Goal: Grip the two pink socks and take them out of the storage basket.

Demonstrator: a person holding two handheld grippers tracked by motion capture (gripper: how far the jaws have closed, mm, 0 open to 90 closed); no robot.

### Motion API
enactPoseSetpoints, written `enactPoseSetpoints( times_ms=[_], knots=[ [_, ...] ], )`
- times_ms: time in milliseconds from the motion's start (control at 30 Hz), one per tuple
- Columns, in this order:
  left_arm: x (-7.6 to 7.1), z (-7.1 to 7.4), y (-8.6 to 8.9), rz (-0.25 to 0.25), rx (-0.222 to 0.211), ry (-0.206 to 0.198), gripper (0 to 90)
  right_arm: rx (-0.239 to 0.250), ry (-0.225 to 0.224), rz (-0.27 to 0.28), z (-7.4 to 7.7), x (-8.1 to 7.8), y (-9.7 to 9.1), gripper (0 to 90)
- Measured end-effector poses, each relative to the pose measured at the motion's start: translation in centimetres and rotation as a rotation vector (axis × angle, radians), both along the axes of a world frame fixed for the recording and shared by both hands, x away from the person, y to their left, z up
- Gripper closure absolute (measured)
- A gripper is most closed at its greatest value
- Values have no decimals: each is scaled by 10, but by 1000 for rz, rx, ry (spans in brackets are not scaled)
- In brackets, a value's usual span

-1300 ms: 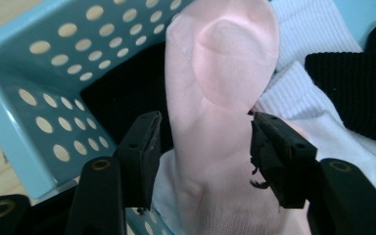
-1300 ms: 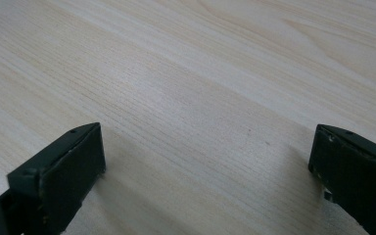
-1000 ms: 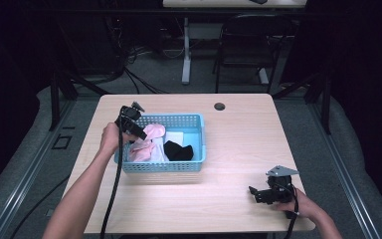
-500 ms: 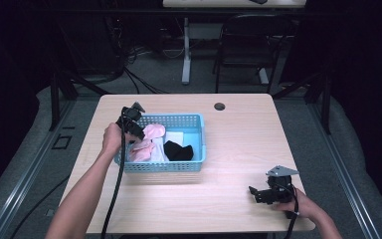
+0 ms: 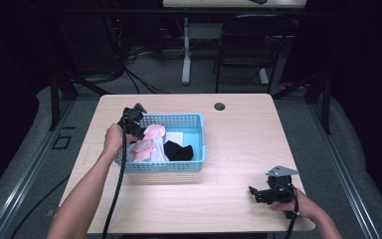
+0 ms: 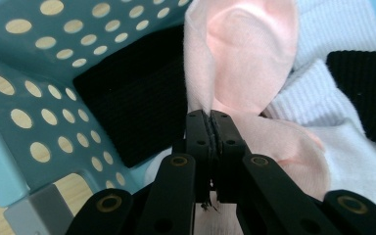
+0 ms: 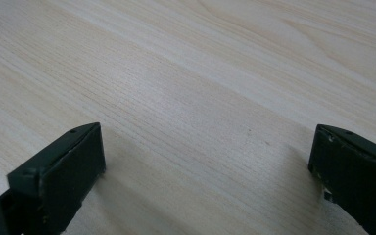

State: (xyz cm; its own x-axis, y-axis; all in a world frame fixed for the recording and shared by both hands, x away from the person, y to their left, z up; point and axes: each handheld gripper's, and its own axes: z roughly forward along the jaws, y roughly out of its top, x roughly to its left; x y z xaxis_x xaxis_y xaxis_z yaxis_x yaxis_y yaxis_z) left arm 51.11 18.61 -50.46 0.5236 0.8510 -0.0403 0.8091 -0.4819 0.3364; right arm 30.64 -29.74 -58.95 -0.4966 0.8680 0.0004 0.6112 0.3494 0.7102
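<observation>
1. Wooden counter (image 5: 229,149) carries a blue basket (image 5: 181,167) of socks.
2. Left tongs (image 6: 210,117) have just closed, pinching the pink sock (image 6: 245,58) inside the basket; lifting remains.
3. Right tongs (image 7: 205,161) gape idle.

Lab, dark curtains (image 5: 358,74), floor cables (image 5: 144,74), lone table (image 5: 238,129)

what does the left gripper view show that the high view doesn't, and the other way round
Left gripper view alone: the left gripper with its black jaws pressed shut on a fold of the soft pink fabric sock, which lies over a black knit cloth.

High view alone: the pale wooden table, and the right gripper resting near its front right corner.

Both: the light blue perforated plastic basket holding pink, white and black cloth pieces.
</observation>
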Motion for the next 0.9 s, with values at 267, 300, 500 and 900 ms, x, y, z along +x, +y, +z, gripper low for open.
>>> enactPoseSetpoints(
  times_ms=[267,300,500,900],
  knots=[
    [-9,15,2,-40,-41,-57,873,-4,3,2,0,0,0,0],
    [-10,17,2,-44,-42,-66,873,2,-1,-3,0,0,0,0],
    [-15,29,3,-54,-61,-94,874,2,0,1,0,0,0,0],
    [-26,50,6,-73,-82,-149,878,2,0,1,0,0,0,0]
  ],
)
